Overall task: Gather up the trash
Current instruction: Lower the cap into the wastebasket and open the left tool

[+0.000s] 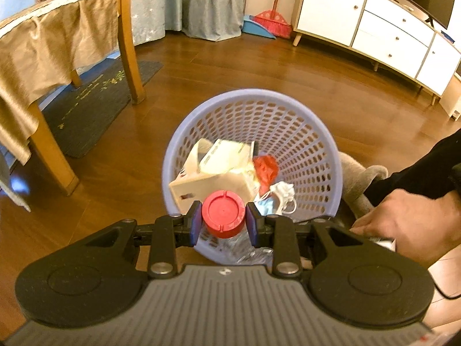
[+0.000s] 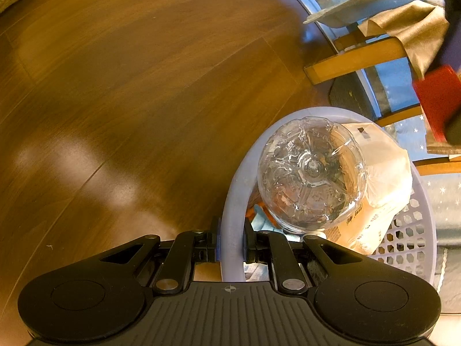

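A wooden floor (image 1: 259, 69) ran across the room. A chair (image 1: 126, 46) draped in tan cloth (image 1: 43, 46) stood over a dark mat (image 1: 95, 101). By the grey curtain (image 1: 213, 8) leaned a red broom (image 1: 272, 18) beside a blue dustpan (image 1: 255, 27), near a white sideboard (image 1: 374, 28).

1. Glossy brown wooden plank floor (image 1: 259, 66) is carrying everything and is reflecting pale light patches in the right wrist view.
2. Lavender perforated plastic waste basket (image 1: 314, 132) is standing upright on the floor.
3. Dark grey rectangular doormat with gold print (image 1: 95, 101) is lying flat beside the light wooden table legs (image 1: 131, 57).
4. Red broom (image 1: 273, 20) and blue dustpan (image 1: 255, 27) are resting on the floor by the wall.
5. White drawer cabinet on short wooden legs (image 1: 374, 28) is standing on the floor, well apart from the basket.
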`<state>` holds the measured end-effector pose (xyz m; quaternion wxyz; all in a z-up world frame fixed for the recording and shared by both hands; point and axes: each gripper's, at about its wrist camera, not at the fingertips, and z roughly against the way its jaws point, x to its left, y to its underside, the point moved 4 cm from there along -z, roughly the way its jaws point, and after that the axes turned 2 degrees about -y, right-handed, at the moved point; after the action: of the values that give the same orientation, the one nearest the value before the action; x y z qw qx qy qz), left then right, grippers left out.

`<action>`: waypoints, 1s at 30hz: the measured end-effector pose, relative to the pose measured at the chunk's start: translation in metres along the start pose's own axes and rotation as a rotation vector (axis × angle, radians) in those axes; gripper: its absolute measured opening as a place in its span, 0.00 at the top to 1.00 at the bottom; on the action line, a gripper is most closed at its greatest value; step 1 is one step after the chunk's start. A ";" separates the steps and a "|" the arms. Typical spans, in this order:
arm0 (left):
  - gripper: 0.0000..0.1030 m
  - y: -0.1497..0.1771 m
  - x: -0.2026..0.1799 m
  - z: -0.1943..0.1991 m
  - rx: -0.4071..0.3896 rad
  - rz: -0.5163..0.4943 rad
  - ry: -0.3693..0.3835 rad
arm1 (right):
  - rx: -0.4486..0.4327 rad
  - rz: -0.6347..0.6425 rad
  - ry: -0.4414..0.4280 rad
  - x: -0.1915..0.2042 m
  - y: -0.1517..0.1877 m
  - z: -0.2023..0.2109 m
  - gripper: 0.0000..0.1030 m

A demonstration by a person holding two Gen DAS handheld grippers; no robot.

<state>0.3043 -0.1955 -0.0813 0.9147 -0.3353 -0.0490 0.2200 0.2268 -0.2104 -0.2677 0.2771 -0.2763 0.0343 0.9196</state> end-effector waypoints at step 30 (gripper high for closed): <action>0.74 -0.038 -0.029 -0.027 -0.033 -0.054 0.082 | -0.005 -0.007 0.000 0.001 0.002 0.005 0.91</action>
<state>0.2995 -0.2502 -0.0764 0.9159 -0.3578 -0.0240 0.1803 0.2229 -0.2109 -0.2642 0.2798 -0.2771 0.0312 0.9187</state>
